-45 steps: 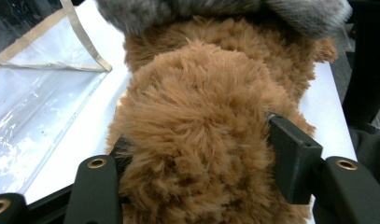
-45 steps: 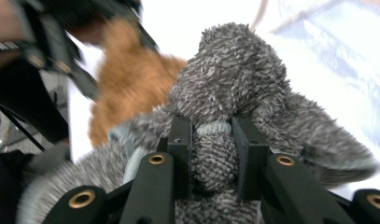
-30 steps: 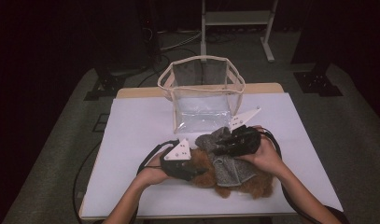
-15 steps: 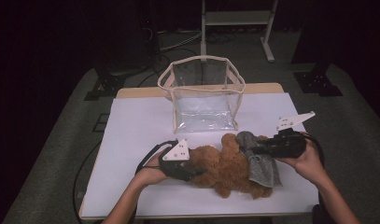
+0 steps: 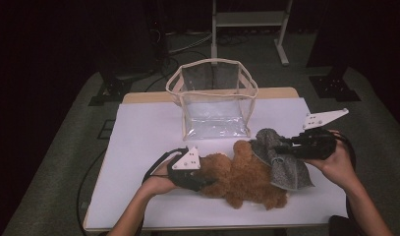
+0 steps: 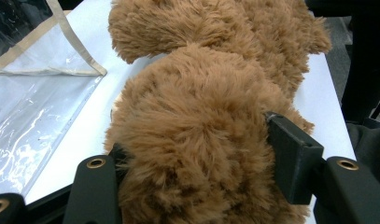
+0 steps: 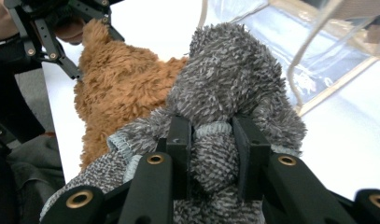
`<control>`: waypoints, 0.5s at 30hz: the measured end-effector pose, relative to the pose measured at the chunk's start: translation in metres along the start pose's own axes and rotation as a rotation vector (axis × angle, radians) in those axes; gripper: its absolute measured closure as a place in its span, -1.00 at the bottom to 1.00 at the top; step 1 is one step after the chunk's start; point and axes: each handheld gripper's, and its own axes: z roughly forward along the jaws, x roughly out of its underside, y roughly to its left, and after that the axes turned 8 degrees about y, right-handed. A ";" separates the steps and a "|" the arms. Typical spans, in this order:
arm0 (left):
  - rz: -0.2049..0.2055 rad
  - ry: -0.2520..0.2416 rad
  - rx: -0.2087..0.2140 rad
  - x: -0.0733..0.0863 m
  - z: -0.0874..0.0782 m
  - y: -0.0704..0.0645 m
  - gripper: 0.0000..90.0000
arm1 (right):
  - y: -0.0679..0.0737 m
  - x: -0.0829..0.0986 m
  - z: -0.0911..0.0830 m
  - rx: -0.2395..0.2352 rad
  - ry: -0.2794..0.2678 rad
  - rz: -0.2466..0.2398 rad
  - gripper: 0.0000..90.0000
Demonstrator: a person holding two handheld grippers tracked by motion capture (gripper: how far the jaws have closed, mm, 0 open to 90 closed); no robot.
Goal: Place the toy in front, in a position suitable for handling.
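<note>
Two grippers now work apart: my left gripper (image 5: 203,180) keeps its jaws pinched around the brown teddy bear (image 5: 244,177) lying on the white table (image 5: 143,132), while my right gripper (image 5: 286,147), jaws pinched on a fold of the grey cloth (image 5: 283,164), has swung out to the right, away from its place over the bear a second ago. Most of the cloth has come off the bear and trails beside it, so I judge the uncovering nearly done, with the clear bag (image 5: 214,101) standing open behind.
</note>
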 end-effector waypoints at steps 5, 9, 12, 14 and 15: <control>0.006 0.006 -0.004 -0.001 0.000 -0.001 -0.14 | 0.008 -0.007 0.027 -0.060 0.044 -0.036 0.56; 0.008 0.003 0.000 0.000 -0.001 -0.001 -0.14 | 0.012 -0.015 0.034 -0.056 0.058 -0.064 0.56; 0.007 0.000 0.003 0.000 0.000 0.000 -0.14 | 0.008 -0.012 0.019 -0.040 0.035 -0.045 0.56; 0.006 0.000 0.005 0.000 0.000 0.000 -0.14 | 0.005 -0.006 0.004 -0.015 0.024 -0.031 0.56; 0.005 -0.002 0.005 0.000 0.000 0.000 -0.14 | 0.003 -0.002 -0.007 -0.002 0.015 -0.017 0.56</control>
